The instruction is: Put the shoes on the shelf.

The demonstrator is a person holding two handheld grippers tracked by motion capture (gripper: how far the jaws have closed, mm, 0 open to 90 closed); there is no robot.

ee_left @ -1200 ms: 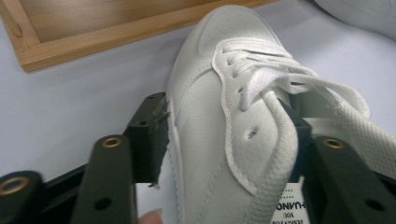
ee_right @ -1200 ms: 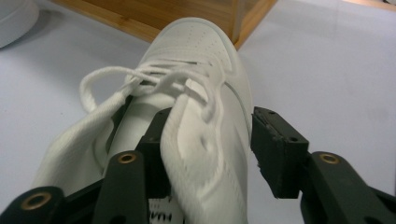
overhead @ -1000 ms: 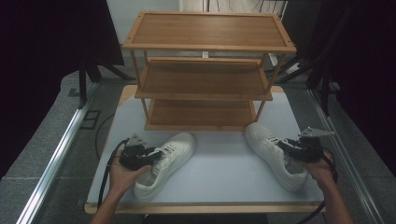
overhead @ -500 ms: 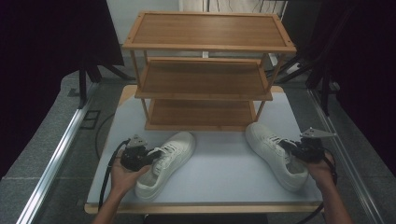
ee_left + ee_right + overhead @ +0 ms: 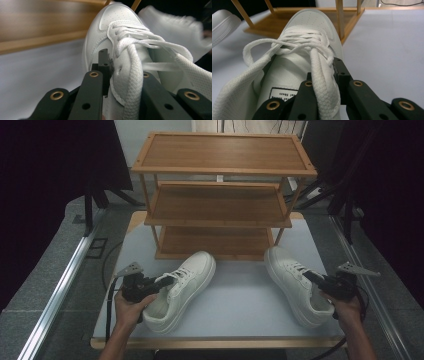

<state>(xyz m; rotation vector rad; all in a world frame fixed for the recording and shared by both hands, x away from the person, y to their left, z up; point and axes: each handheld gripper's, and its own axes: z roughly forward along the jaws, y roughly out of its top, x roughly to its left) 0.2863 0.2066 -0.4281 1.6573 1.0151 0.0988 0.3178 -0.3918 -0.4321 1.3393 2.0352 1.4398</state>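
Left gripper (image 5: 162, 282) has just been closing; its jaws clamp the side wall of the left sneaker (image 5: 182, 285) near the table's (image 5: 240, 305) front left. Right gripper (image 5: 311, 276) likewise grips the right sneaker (image 5: 295, 282) collar. Laces hide the pad contact in both gripper views. Shoe rack (image 5: 220, 195) stands behind.

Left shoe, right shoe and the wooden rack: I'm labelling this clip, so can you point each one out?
left shoe (image 5: 196, 265), high view, on its toe cap.
right shoe (image 5: 281, 262), high view, on its toe cap.
wooden rack (image 5: 222, 151), high view, on its top shelf board.
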